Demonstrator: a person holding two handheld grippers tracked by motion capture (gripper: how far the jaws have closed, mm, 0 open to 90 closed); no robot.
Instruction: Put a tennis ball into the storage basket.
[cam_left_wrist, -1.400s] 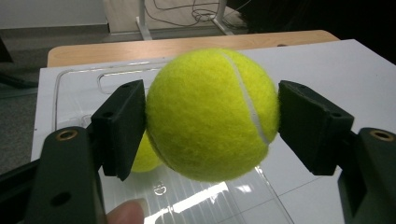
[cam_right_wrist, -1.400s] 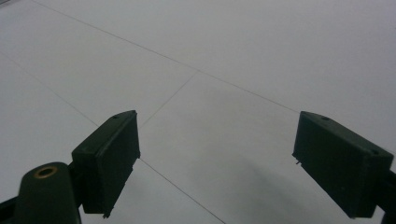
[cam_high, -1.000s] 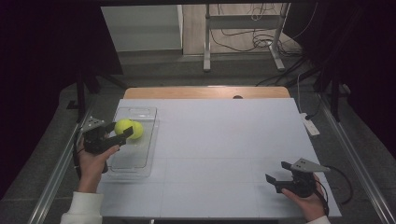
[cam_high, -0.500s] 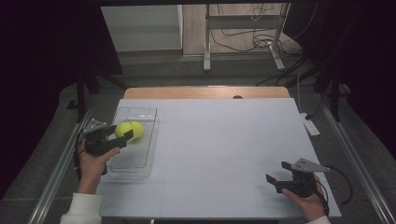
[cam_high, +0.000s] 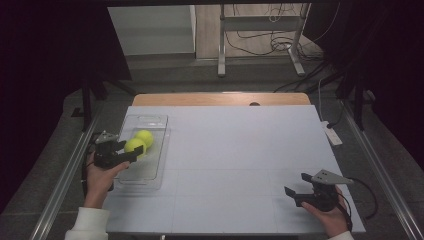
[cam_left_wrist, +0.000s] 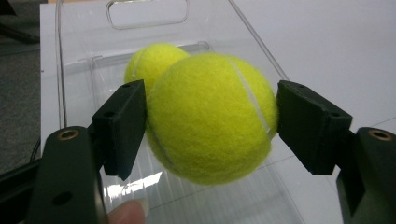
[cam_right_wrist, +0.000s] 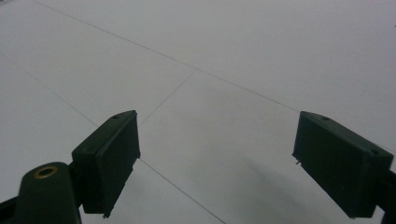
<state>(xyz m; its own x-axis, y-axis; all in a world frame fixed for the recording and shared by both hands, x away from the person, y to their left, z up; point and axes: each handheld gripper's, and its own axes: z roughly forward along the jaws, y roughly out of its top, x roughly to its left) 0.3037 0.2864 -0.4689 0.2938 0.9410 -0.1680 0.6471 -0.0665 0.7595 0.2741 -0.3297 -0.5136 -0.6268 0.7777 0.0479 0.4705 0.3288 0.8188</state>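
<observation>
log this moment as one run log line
left gripper: shut on tennis ball | over clear tray | right gripper: open, idle

You're working in what looks like a lab or test room: a plain white table (cam_high: 225, 165) marked only with thin grid lines sits between bare metal rails (cam_high: 60, 185). Beyond it, dark curtains (cam_high: 55, 45) flank you, a metal stand (cam_high: 260, 37) rises from the floor, and loose black cables (cam_high: 255, 42) trail across it. A white power strip (cam_high: 332, 133) lies beside your table's right edge.

Yellow-green tennis ball (cam_left_wrist: 210, 116) with white seam, clear tray (cam_high: 159, 165), black tool (cam_high: 131, 154), white table (cam_high: 240, 150)
</observation>
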